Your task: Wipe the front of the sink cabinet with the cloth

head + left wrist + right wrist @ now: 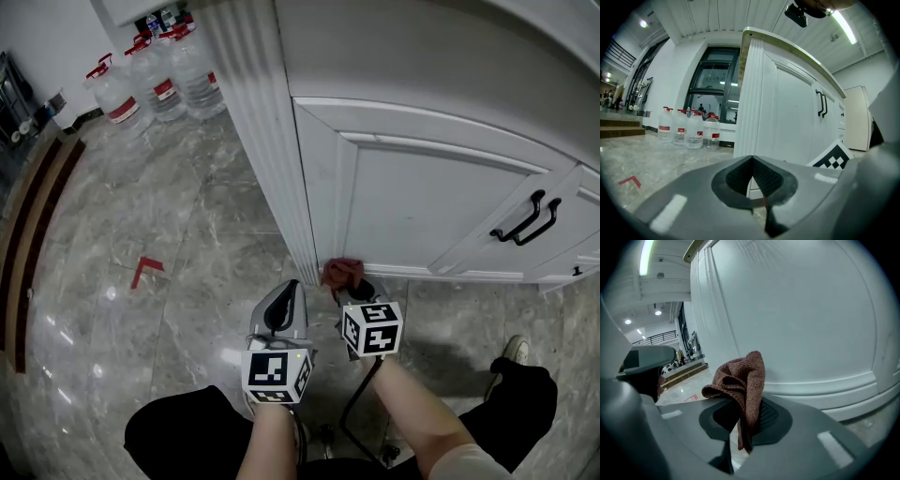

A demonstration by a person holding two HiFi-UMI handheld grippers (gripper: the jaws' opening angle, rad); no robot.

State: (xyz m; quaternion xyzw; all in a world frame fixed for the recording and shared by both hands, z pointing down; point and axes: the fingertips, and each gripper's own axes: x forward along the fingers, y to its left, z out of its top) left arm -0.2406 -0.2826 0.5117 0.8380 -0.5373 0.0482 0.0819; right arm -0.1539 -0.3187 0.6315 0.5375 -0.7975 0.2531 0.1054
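Note:
A white sink cabinet (422, 187) with panelled doors and black handles (525, 220) fills the upper right of the head view. My right gripper (354, 286) is shut on a reddish-brown cloth (343, 273), low against the bottom left corner of the door. In the right gripper view the cloth (743, 380) bunches up out of the closed jaws just before the door's lower rail (825, 385). My left gripper (283, 309) hangs beside it to the left, shut and empty, off the cabinet's fluted corner post (267, 141); the same cabinet (787, 108) rises ahead in the left gripper view.
Several large water bottles (155, 80) with red caps stand on the marble floor at the back left. A red corner mark (145, 271) lies on the floor. Steps (28, 225) run along the left edge. The person's shoe (511, 354) rests at the lower right.

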